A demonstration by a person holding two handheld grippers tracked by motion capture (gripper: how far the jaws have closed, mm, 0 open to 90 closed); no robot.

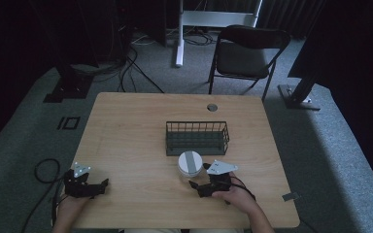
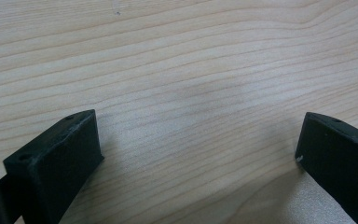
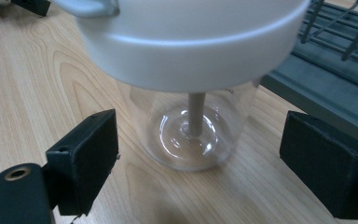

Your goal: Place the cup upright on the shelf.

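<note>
Lab: dark curtains [image 1: 9, 29], equipment stands [image 1: 70, 82]

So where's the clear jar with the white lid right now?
In the high view the clear jar stands upright on the table, right of centre, just in front of the wire basket, with the right gripper open right before it.

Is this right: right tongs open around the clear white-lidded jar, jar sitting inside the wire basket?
Not quite. The jar stands on the table in front of the wire basket, not inside it, as the high view shows. The right tongs are open around it.
</note>
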